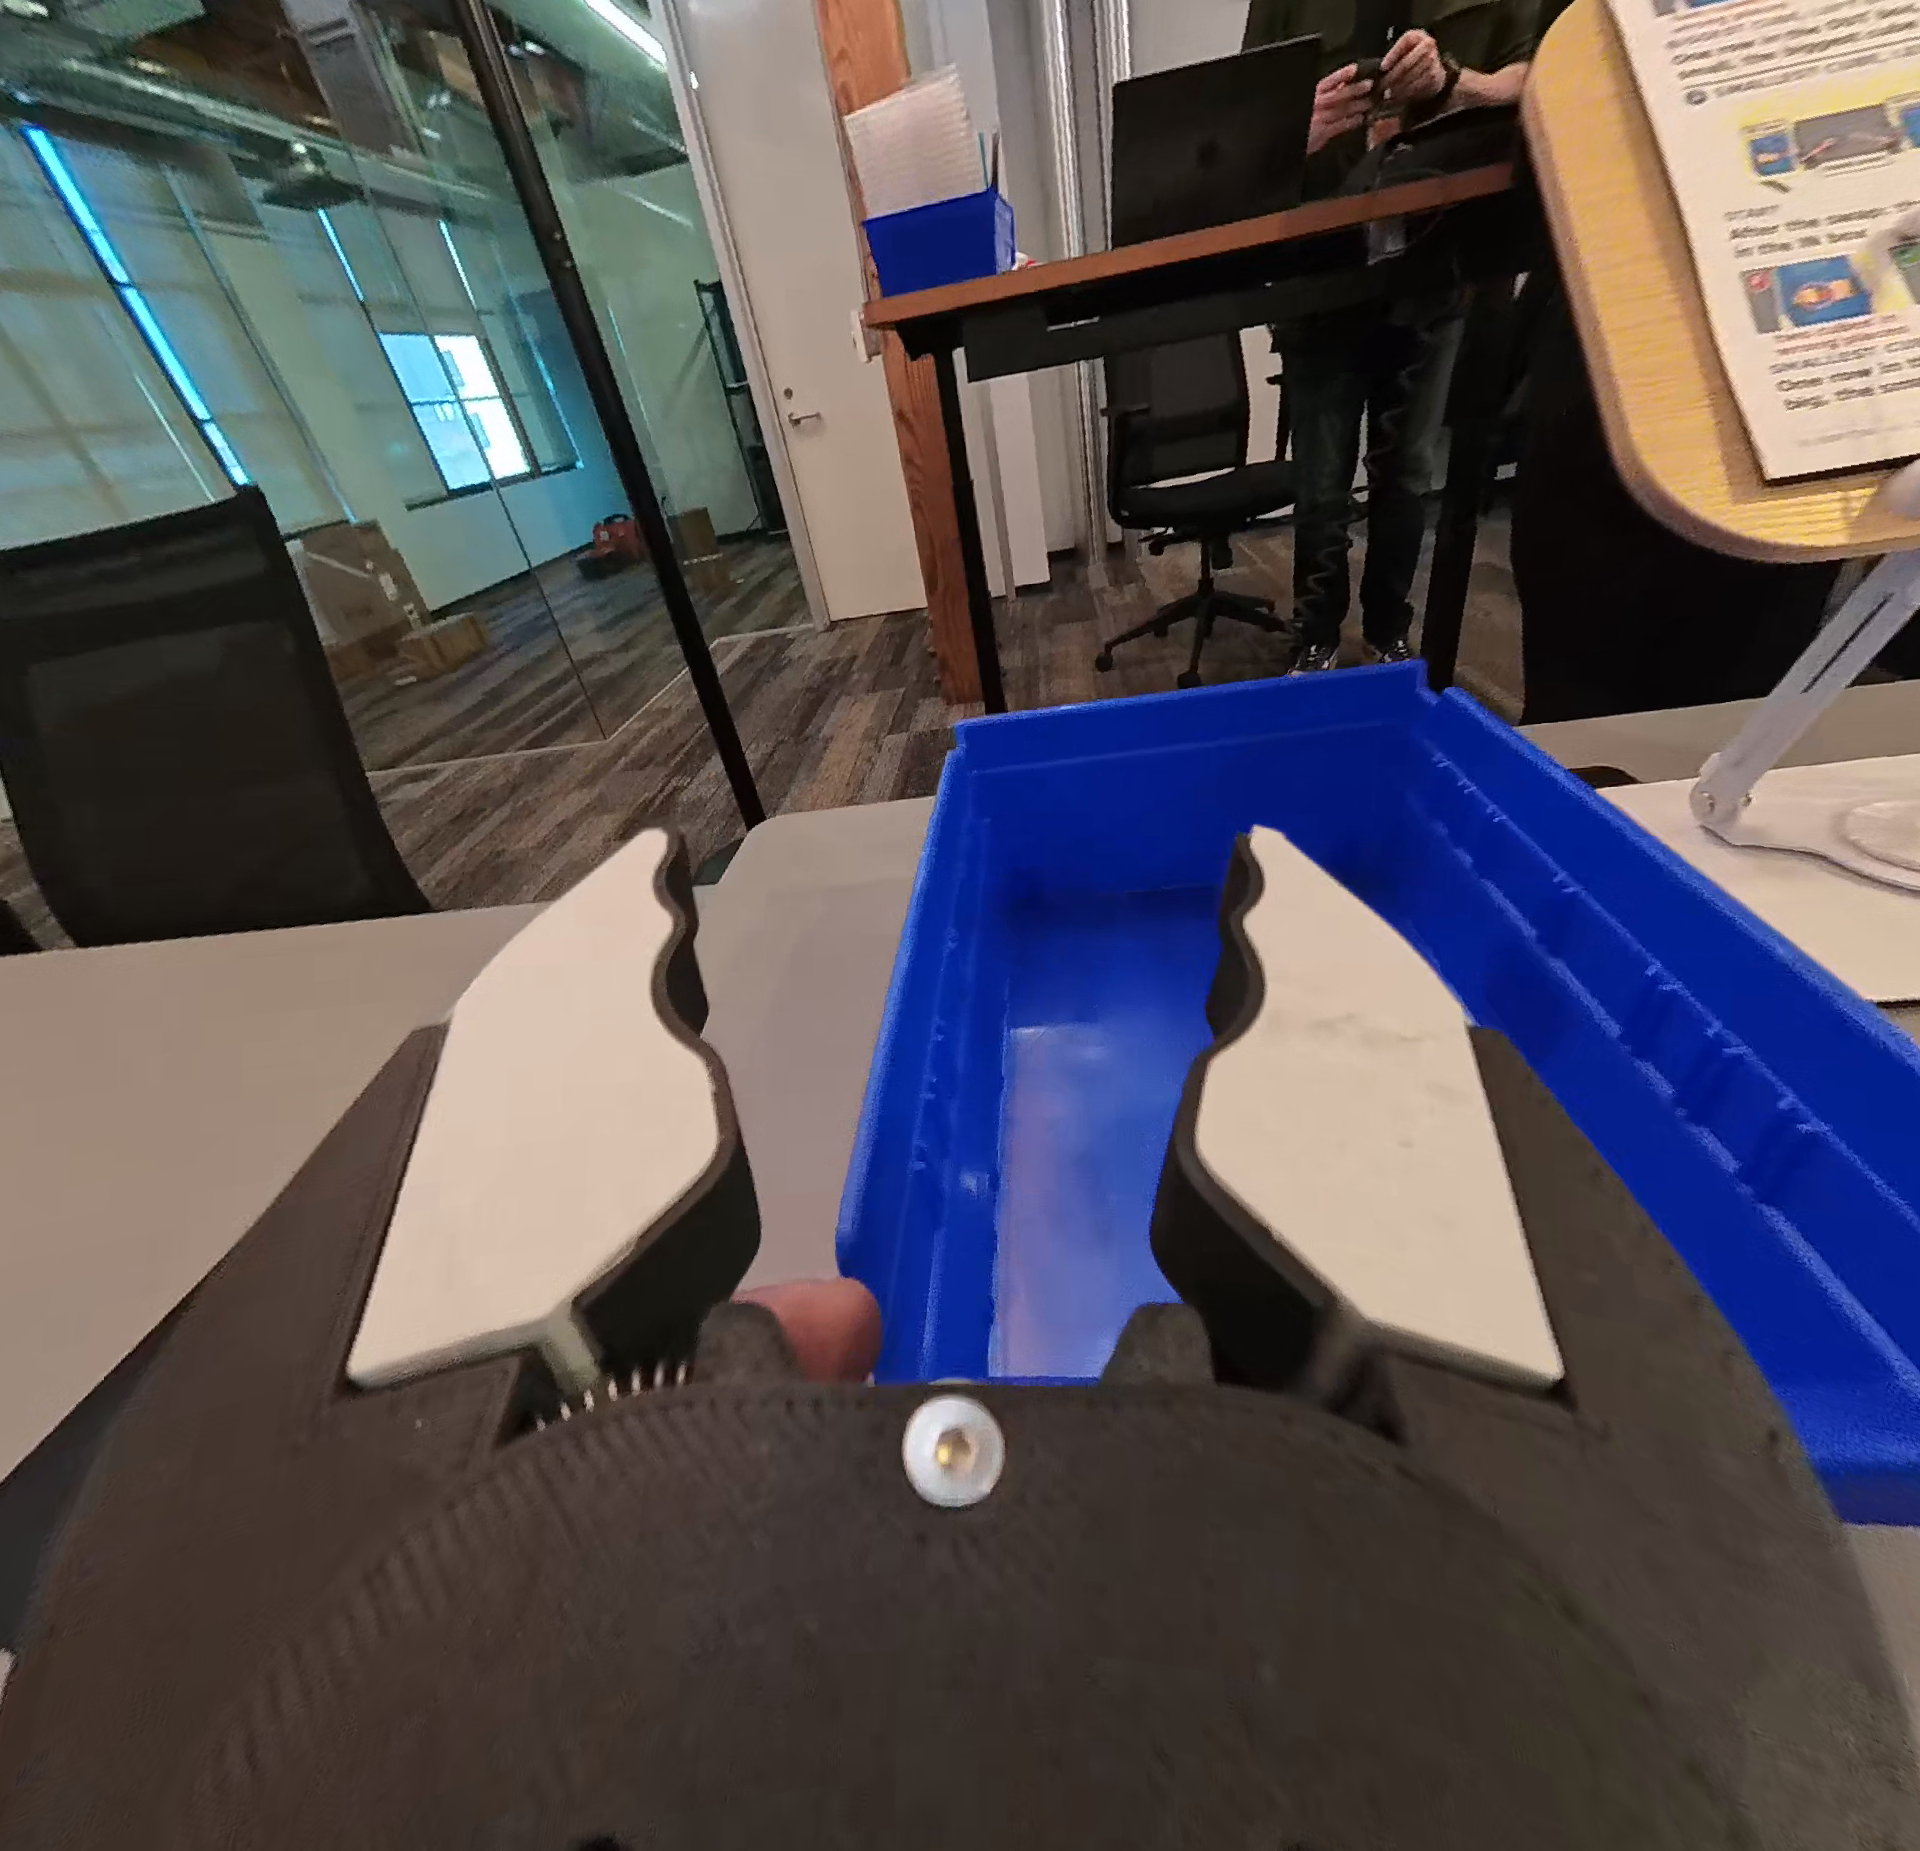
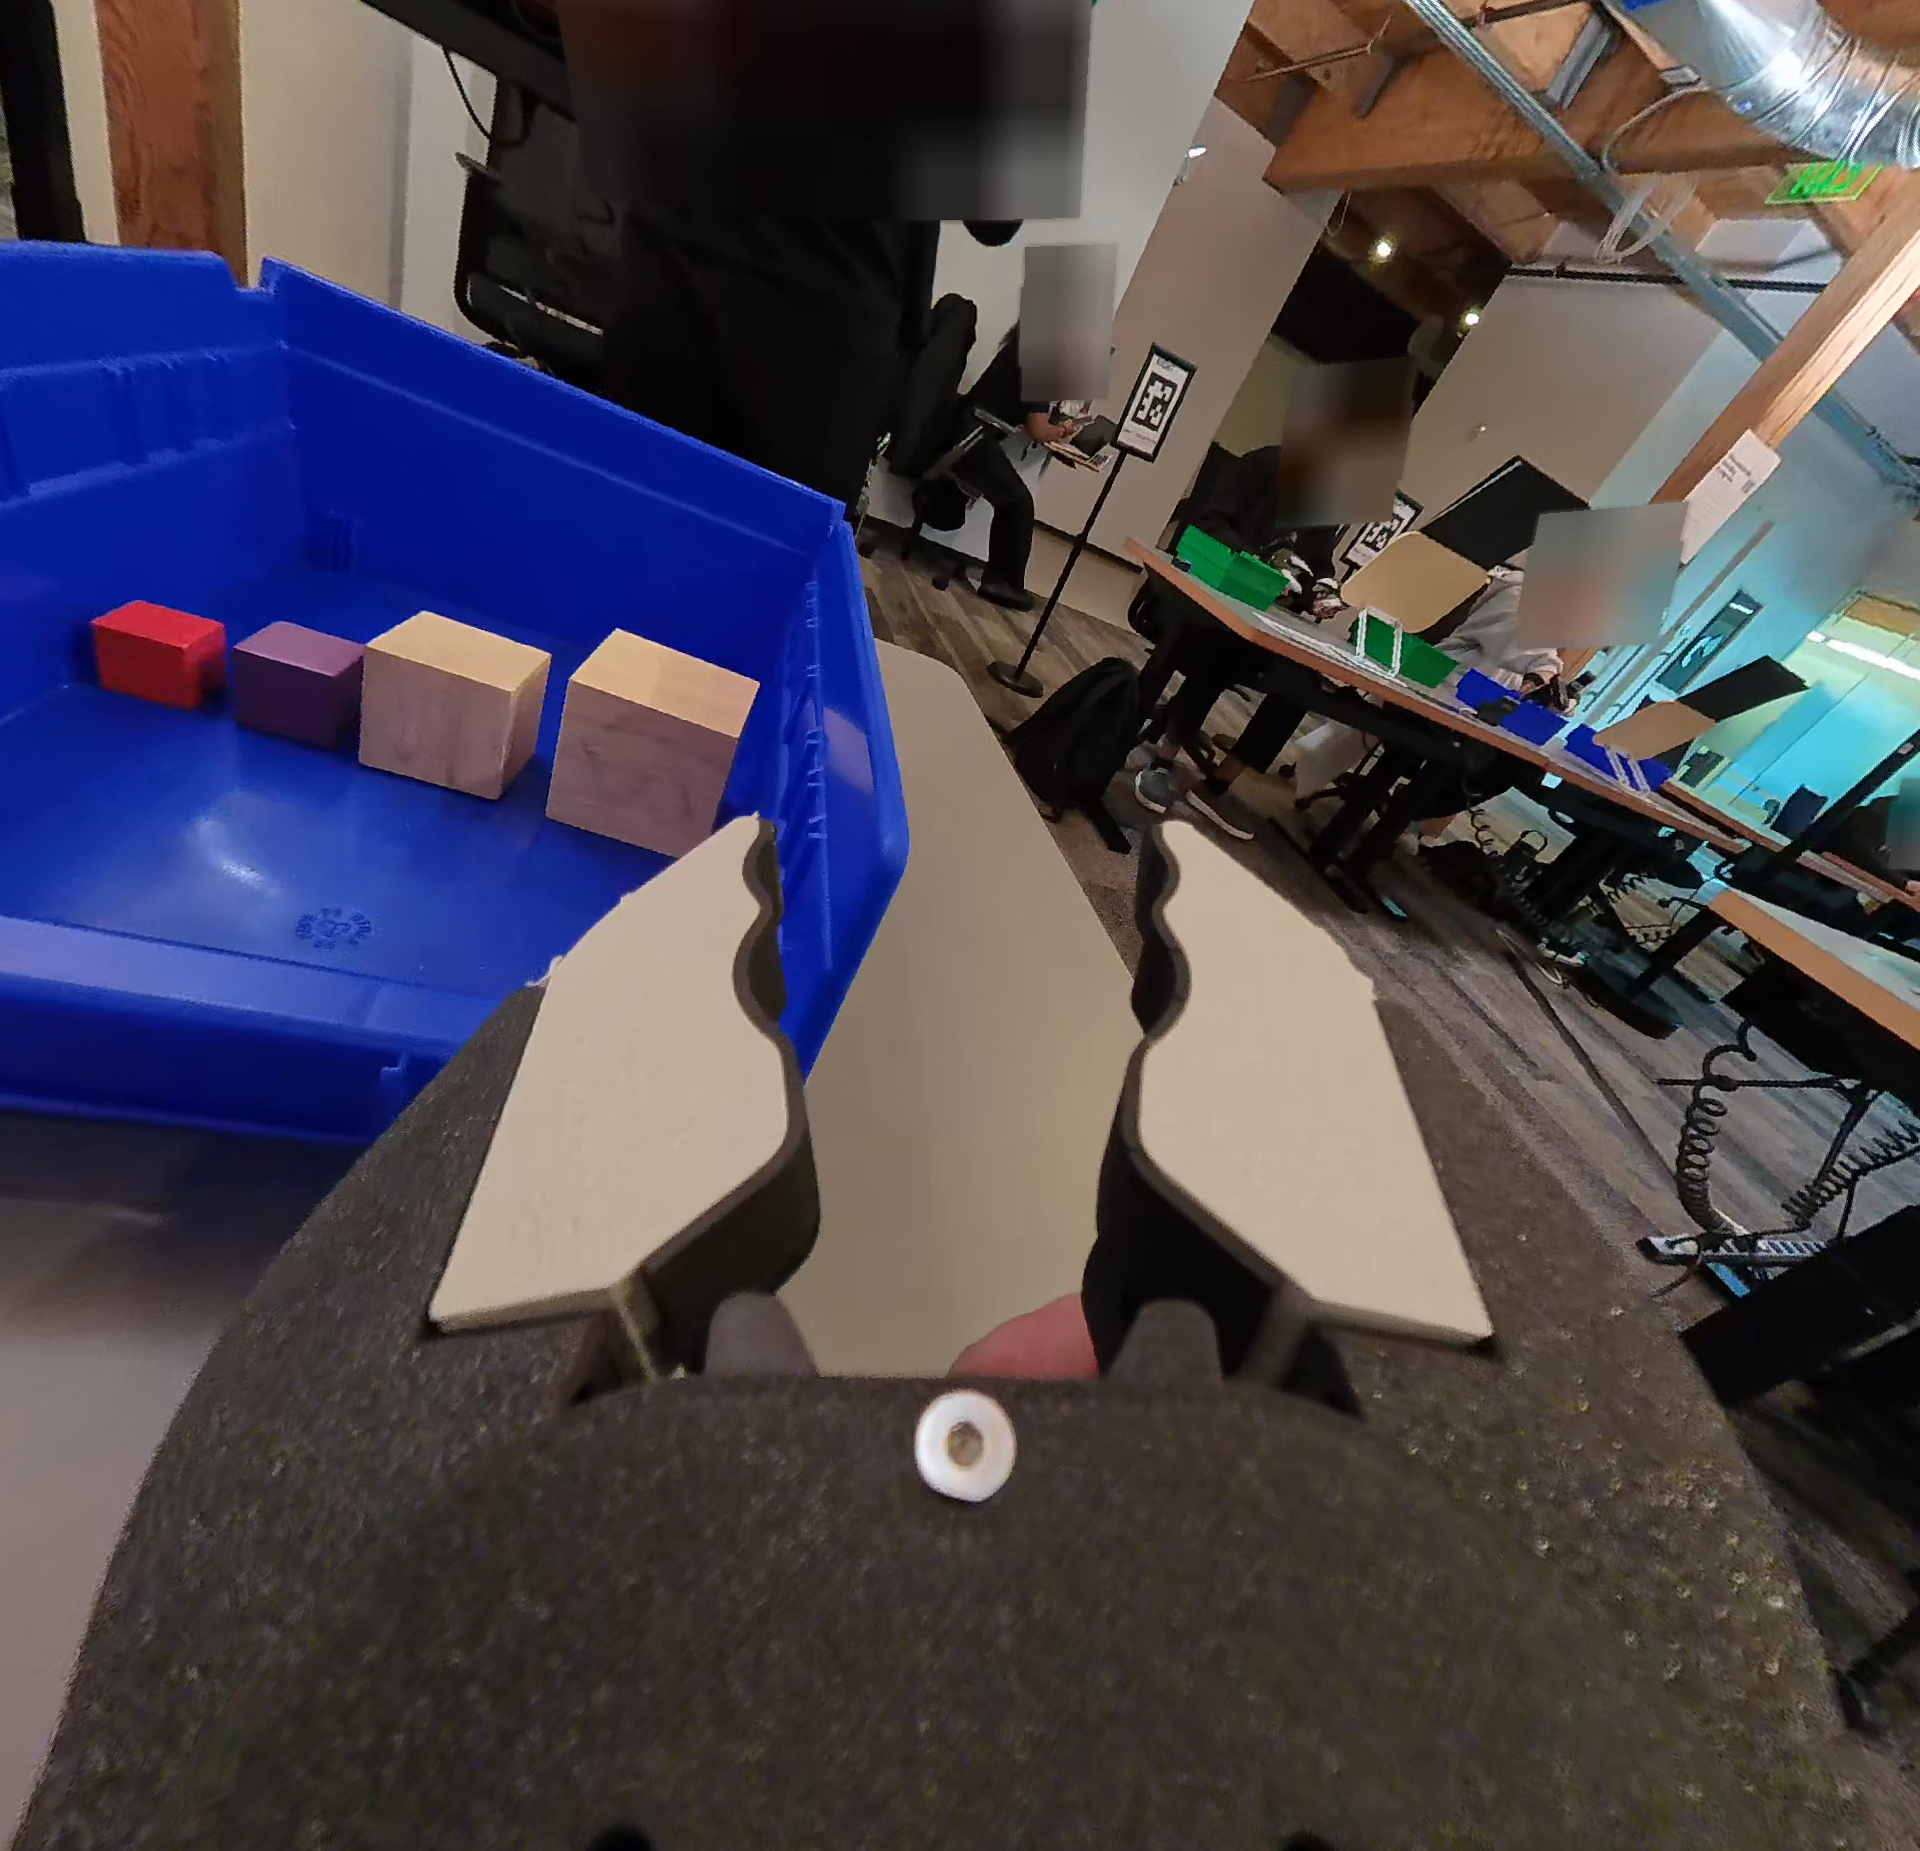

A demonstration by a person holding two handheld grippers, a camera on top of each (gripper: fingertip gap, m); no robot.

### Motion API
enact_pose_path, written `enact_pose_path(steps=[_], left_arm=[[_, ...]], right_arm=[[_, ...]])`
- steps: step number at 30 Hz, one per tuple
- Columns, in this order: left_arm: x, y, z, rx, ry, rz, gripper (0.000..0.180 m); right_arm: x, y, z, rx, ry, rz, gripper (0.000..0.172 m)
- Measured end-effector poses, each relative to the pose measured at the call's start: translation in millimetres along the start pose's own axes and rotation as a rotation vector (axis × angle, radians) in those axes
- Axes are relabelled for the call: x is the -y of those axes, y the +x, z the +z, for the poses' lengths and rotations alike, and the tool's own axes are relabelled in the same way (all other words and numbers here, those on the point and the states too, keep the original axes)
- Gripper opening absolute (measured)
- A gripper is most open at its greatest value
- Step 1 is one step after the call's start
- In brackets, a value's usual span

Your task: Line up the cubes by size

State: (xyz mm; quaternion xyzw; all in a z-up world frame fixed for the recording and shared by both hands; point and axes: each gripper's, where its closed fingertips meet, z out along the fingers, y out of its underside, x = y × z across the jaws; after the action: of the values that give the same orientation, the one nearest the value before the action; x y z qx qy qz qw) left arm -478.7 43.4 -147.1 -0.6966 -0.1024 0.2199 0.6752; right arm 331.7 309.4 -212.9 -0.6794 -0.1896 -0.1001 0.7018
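- Cubes: four sit in a row on the floor of the blue bin (image 2: 436, 471), per right wrist view. Order from far end: red cube (image 2: 158, 650), purple cube (image 2: 296, 681), smaller plain wood cube (image 2: 452, 702), larger plain wood cube (image 2: 646, 739).
- Row reads small to large as far as I can judge; perspective could be flattering the near ones. Red and purple almost touch, purple touches the wood one, a slim gap shows between the two wood cubes.
- Left gripper (image 1: 956, 856): jaws wide, nothing between the pads. It straddles the bin's near-left wall, one finger over the grey table (image 1: 208, 1074), the other over the bin interior. No cubes visible from this side.
- Right gripper (image 2: 956, 840): jaws moderately open, empty. Left fingertip overlaps the bin's right wall in view; contact can't be told. Rest is over the tabletop.
- Step in hand, my judgement: placement done, both grippers let go and clear of the cubes; task near complete or complete.
- Next move: check sizing and spacing. If tidying, close the gap at the wood pair with a light nudge, w/o knocking the row askew. Otherwise keep both grippers clear of the bin walls.
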Motion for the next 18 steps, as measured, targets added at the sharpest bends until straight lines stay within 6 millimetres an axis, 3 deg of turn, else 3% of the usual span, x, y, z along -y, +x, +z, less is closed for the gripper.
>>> enact_pose_path(steps=[9, 18], left_arm=[[-28, -6, 10, 0.014, -0.082, -0.019, 0.111], [-45, -12, 14, 0.047, -0.13, -0.005, 0.111]], right_arm=[[-2, 0, 2, 0.008, 0.001, 0.025, 0.065], [-5, -7, 6, 0.042, -0.023, -0.005, 0.064]])
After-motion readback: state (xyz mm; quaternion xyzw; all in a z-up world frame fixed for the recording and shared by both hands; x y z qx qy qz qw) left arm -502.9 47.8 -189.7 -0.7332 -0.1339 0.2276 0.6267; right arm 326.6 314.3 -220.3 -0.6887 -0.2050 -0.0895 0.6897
